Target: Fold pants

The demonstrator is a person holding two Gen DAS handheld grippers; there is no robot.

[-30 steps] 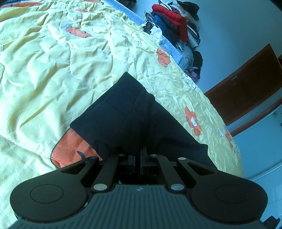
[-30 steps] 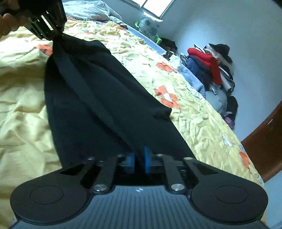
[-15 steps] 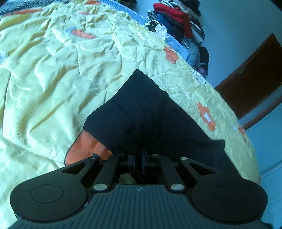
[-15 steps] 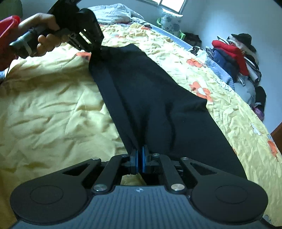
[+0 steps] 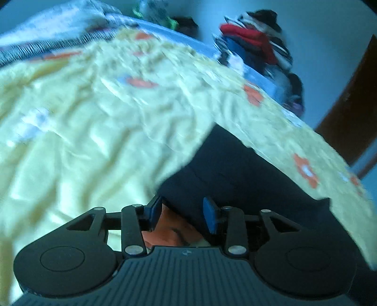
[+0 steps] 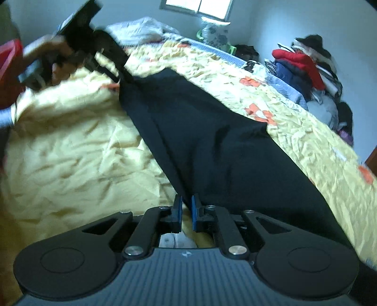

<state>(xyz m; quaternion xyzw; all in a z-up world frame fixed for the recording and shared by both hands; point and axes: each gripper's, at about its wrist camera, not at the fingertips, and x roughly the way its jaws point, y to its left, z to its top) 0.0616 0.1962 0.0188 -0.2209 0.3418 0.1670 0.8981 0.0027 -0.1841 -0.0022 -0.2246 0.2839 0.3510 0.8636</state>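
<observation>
1. Left wrist view: my left gripper [image 5: 182,213] stands partly apart; its jaws have just been opening. The blue pads [image 5: 210,215] press on nothing.
2. The pants [image 5: 235,169] lie on the bed just ahead of this gripper. Their near edge reaches in between the two pads, loose, not pinched.
3. An orange patch [image 5: 170,231] of the quilt shows under the gripper, between the fingers.
4. The yellow quilt [image 5: 94,141] spreads ahead and to the left. This view is blurred.
5. Far ahead to the right sits a pile of clothes [image 5: 254,44], with a brown door [image 5: 351,117] at the right edge.
6. Right wrist view: my right gripper [image 6: 186,213] is almost closed, with a thin slit between its pads. A narrow edge of the pants [image 6: 212,141] runs in between the tips. Whether the pads still pinch it I cannot tell.
7. From there the pants stretch away ahead and to the left, flat on the quilt [image 6: 70,153].
8. At their far end, up to the left, my left gripper [image 6: 103,63] is over the cloth, held in my hand [image 6: 56,61]. It is blurred.
9. A window [image 6: 195,7] is far ahead, and the clothes pile [image 6: 306,63] lies to the right.
</observation>
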